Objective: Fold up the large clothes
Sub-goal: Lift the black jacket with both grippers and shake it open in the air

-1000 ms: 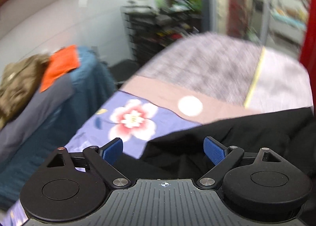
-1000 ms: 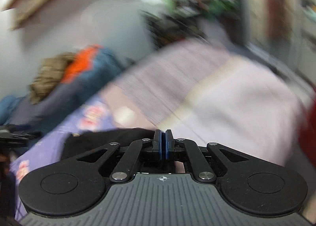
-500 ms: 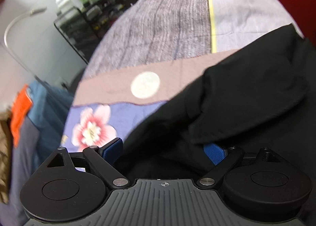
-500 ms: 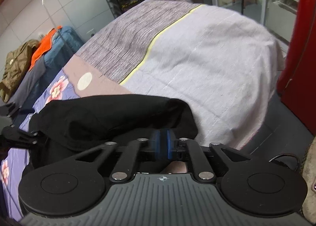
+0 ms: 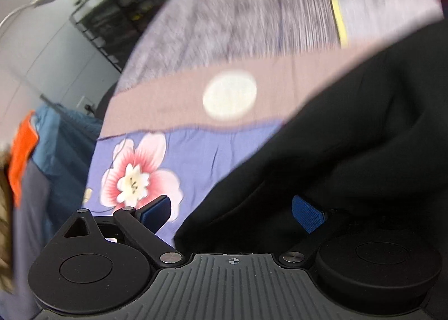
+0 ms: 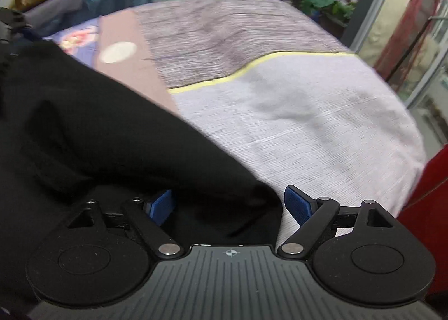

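Tools spread over the black garment on the bed

Left tool (image 5: 231, 212) gapes, black garment (image 5: 350, 146) filling its right side, bed (image 5: 196, 160) bare to its left. Right tool (image 6: 229, 205) is opening, the garment's edge lying loose between its pads, mass leftward.

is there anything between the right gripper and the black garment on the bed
Nothing visible. The black garment lies directly between the blue pads of the right gripper, whose jaws are opening and do not press on it. Beyond it, the bedspread shows only cloth.
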`<state>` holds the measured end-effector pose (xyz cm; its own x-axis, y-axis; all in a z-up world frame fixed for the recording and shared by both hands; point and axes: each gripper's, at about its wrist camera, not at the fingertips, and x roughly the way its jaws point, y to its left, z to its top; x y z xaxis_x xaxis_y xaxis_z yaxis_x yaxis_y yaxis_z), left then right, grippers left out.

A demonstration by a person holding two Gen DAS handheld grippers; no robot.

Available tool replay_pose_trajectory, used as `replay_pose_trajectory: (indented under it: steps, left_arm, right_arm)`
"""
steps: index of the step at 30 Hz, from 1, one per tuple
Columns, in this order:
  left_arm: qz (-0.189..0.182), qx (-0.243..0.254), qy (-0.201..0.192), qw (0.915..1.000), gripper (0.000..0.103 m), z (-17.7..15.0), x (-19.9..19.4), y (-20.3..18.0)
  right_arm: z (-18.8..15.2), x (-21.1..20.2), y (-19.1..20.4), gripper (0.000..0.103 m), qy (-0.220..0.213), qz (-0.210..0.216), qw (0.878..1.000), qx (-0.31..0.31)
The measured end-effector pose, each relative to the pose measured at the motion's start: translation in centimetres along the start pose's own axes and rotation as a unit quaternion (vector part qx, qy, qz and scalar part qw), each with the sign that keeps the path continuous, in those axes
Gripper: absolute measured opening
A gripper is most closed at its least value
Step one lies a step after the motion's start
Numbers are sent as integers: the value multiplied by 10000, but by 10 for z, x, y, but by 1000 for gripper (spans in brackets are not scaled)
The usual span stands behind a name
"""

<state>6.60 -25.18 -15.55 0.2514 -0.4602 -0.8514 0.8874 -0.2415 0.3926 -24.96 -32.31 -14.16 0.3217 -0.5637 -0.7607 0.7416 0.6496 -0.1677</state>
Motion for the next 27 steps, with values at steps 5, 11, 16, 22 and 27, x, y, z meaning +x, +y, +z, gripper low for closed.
replay_pose_trajectory:
  steps: [5, 11, 16, 22, 27]
  left_arm:
    - [-407, -320, 46, 9986, 103, 9, 23, 7]
    - [-617, -130, -43, 9980, 72, 25, 21, -12]
    - [-464, -1057, -320, 9928, 36, 19, 9, 3]
    - [-312, -2151, -1001, 9710, 36, 8, -49, 16]
    - [68, -3156, -1758, 9324, 37, -16, -131, 33]
  right_arm:
    - [0, 27, -18, 65, 463, 434, 9946, 824]
    - [17, -5, -9, 14, -12, 519, 9880, 1457]
    - [25, -33, 0, 11, -424, 447, 9819, 1791]
    - [60, -80, 25, 8, -1508, 145, 9832, 1020]
    - [107, -138, 50, 8, -2657, 384, 9618, 534]
